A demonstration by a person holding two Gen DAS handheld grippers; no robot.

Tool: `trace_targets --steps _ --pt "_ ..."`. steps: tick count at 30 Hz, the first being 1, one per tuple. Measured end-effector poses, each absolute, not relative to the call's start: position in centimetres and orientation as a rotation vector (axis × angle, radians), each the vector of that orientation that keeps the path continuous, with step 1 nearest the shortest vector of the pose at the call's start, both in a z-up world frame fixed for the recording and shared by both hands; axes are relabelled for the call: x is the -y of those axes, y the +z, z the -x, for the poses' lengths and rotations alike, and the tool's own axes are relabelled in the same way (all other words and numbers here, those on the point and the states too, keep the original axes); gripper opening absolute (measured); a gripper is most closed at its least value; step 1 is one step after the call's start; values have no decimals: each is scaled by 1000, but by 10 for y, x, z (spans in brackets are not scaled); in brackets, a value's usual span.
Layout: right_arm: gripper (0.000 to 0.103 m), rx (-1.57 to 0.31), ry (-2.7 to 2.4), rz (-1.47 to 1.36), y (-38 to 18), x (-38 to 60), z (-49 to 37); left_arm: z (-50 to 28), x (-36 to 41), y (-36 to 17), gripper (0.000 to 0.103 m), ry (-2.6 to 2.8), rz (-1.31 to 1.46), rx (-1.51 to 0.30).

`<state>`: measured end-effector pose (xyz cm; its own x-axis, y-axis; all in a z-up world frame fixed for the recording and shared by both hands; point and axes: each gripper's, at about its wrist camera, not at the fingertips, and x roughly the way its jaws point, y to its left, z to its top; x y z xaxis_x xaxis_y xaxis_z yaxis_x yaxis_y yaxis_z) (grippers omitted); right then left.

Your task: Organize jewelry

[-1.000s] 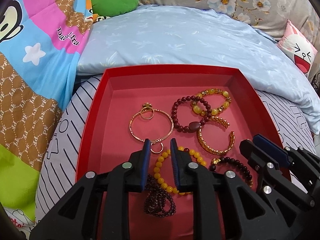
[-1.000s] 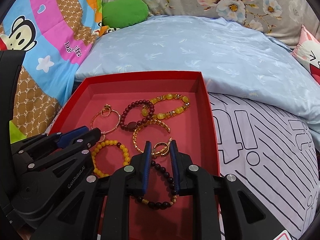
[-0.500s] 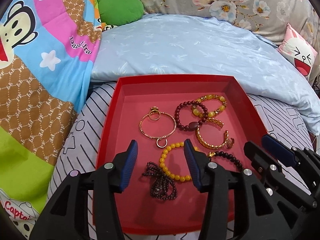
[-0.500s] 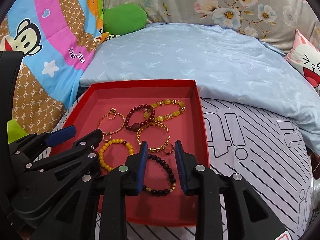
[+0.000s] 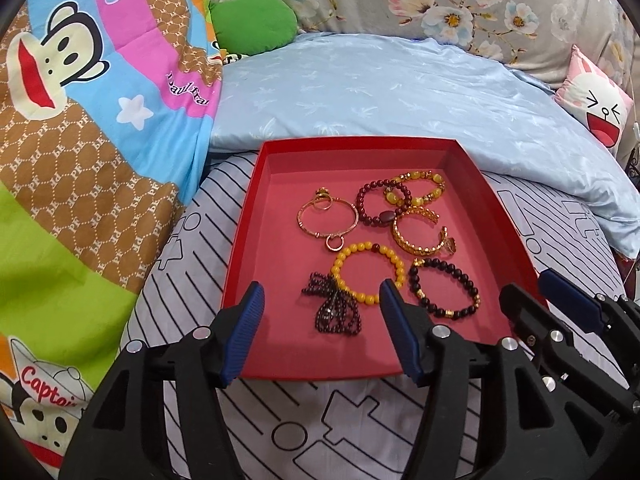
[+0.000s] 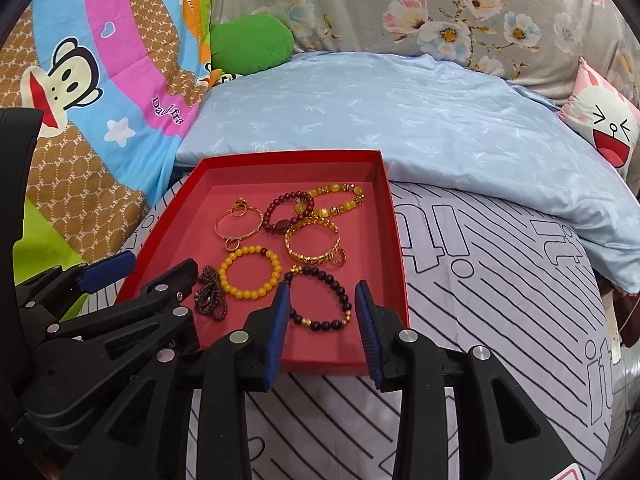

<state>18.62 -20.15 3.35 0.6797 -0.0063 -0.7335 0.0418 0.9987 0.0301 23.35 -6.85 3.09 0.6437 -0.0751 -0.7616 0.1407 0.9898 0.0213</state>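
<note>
on a bed with a striped sheet [image 5: 360, 420] and blue quilt [image 6: 400, 112], a red tray [image 5: 248, 240] holds the jewelry: a yellow bead bracelet [image 5: 368, 272], a dark bead bracelet [image 6: 320, 300] and gold bangles. the left gripper [image 5: 322, 332] and right gripper [image 6: 322, 328] hover at its near edge, jaws spread wide, empty.

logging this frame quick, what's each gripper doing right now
Left gripper: open, holding nothing, above the near end of the red tray.
Right gripper: open, holding nothing, above the dark bead bracelet.
</note>
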Motion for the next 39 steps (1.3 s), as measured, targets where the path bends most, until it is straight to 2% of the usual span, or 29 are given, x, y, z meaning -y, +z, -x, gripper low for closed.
trace_targets --steps 4,11,17,21,35,39 --pt "35 -823 -33 -33 34 199 -177 -222 64 32 60 -114 -79 -862" --pt "43 -825 -45 -41 32 199 -160 -207 58 31 60 -110 -73 -869" --pt "43 -838 -51 -34 27 196 -148 -195 55 26 61 -107 -63 -886" --pt "43 -842 -58 -37 25 196 -142 -190 53 22 68 -90 -62 -890" --pt "44 -857 -80 -40 20 197 -126 -174 54 19 68 -95 -56 -903" --pt "51 -856 -108 -34 19 199 -122 -172 53 17 70 -87 -51 -907"
